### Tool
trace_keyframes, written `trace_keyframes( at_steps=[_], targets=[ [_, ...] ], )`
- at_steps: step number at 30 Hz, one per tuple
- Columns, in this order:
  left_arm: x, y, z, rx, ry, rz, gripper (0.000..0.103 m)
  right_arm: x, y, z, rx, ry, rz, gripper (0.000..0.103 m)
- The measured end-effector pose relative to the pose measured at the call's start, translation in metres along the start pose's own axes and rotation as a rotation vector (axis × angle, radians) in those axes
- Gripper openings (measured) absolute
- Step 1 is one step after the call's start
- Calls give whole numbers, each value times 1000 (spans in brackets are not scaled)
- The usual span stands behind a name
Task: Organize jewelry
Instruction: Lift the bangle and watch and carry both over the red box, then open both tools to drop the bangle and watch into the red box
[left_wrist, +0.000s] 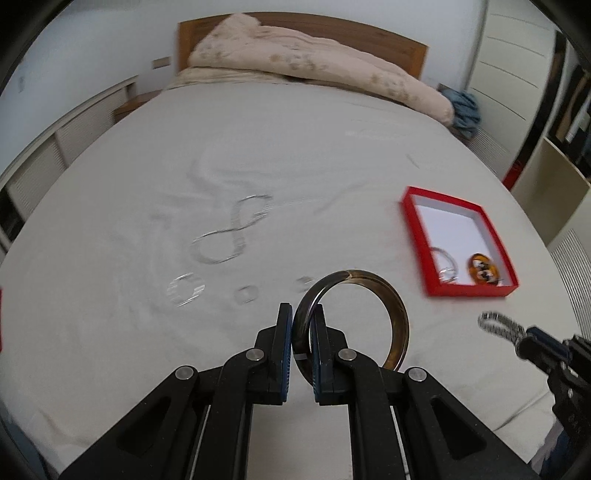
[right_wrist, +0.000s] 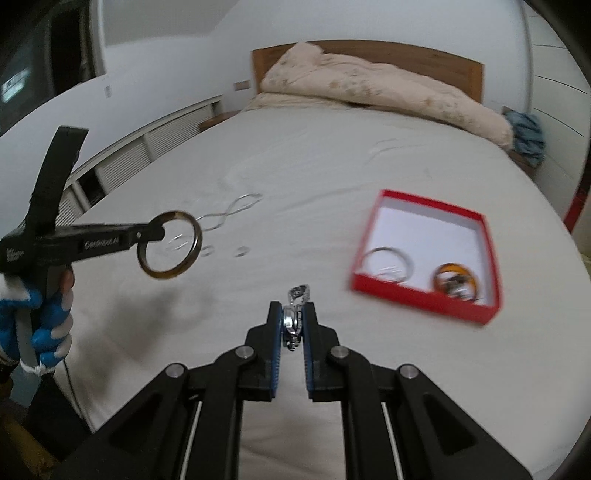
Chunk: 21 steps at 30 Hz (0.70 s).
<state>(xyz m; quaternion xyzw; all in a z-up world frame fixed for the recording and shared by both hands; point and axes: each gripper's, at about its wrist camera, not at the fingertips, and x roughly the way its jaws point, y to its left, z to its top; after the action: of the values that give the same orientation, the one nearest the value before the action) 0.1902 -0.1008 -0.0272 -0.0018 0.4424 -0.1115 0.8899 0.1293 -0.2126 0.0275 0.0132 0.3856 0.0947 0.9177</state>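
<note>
My left gripper (left_wrist: 302, 314) is shut on a dark brown bangle (left_wrist: 397, 317) and holds it above the white bed; the right wrist view shows that gripper (right_wrist: 157, 230) with the bangle (right_wrist: 197, 240) at the left. My right gripper (right_wrist: 294, 314) is shut on a silver chain bracelet (right_wrist: 295, 319), also seen as a loop (left_wrist: 496, 325) at the right of the left wrist view. The red box (right_wrist: 421, 295) with a white floor lies ahead to the right and holds a silver bangle (right_wrist: 388, 253) and an amber bangle (right_wrist: 454, 277). A thin necklace (left_wrist: 231, 232) and small rings (left_wrist: 186, 290) lie on the sheet.
A rolled beige duvet (left_wrist: 295, 62) lies against the wooden headboard (left_wrist: 413, 51) at the far end. A blue cloth (left_wrist: 465, 110) sits at the far right corner of the bed. White panelled walls run along both sides. A person's gloved hand (right_wrist: 48, 332) holds the left gripper.
</note>
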Motion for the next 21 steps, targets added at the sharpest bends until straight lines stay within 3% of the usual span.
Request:
trace_keyframes(
  at_steps=[6, 13, 21],
  targets=[
    [35, -75, 35, 96, 2, -53, 9, 17, -80, 26, 68, -30, -74, 9],
    [107, -154, 80, 185, 5, -77, 9, 73, -167, 56, 152, -28, -136, 9],
    [182, -190, 93, 213, 62, -48, 9, 138, -221, 58, 215, 48, -165, 9]
  ],
)
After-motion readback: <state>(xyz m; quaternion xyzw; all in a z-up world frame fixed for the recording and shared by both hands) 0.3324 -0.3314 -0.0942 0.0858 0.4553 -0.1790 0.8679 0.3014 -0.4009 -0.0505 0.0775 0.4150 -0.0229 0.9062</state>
